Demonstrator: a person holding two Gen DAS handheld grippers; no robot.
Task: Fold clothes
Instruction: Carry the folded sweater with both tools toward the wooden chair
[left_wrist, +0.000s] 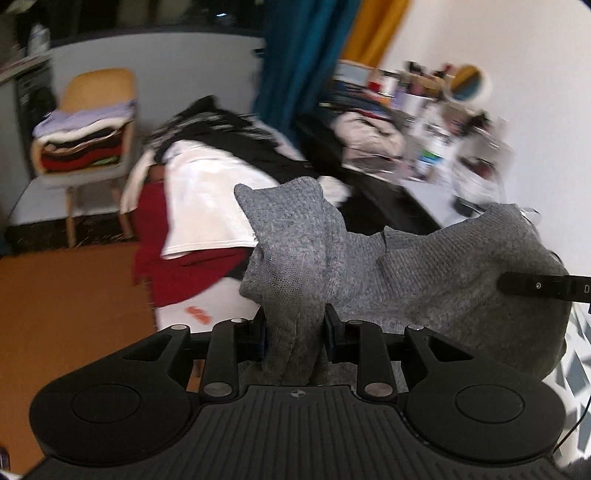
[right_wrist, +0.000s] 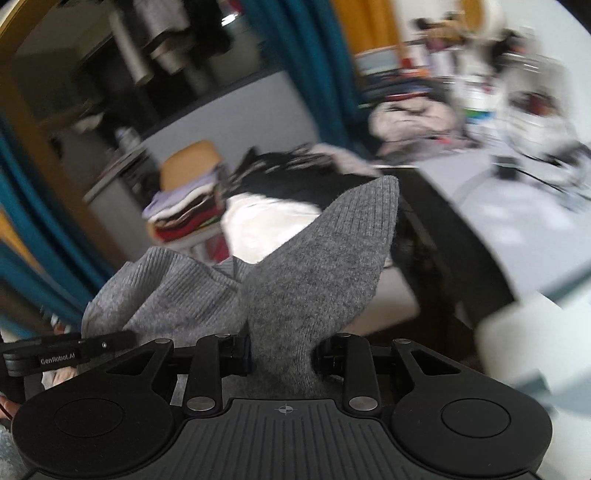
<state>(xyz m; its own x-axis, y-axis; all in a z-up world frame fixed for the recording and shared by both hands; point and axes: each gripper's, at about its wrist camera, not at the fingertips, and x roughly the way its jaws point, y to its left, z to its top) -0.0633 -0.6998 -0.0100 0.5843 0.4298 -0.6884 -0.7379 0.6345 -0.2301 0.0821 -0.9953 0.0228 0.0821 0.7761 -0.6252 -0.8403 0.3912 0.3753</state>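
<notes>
1. The left gripper (left_wrist: 295, 328) pinches a bunched corner of the grey sweater (left_wrist: 424, 280), which rises just ahead of its fingers and sags away to its right.
2. The right gripper (right_wrist: 282, 354) is clamped on another part of the sweater (right_wrist: 325, 273), cloth standing up between the fingers.
3. I'd draw the two apart evenly, so the knit hangs flat before it is laid down.
4. Both frames are blurred; I'd slow down, as loose knit slips.

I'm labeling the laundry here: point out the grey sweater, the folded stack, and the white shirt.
Grey sweater (left_wrist: 424, 280): left wrist view, its knit body.
Folded stack (left_wrist: 83, 149): left wrist view, its dark and red middle layers.
White shirt (left_wrist: 207, 199): left wrist view, its flat front.
</notes>
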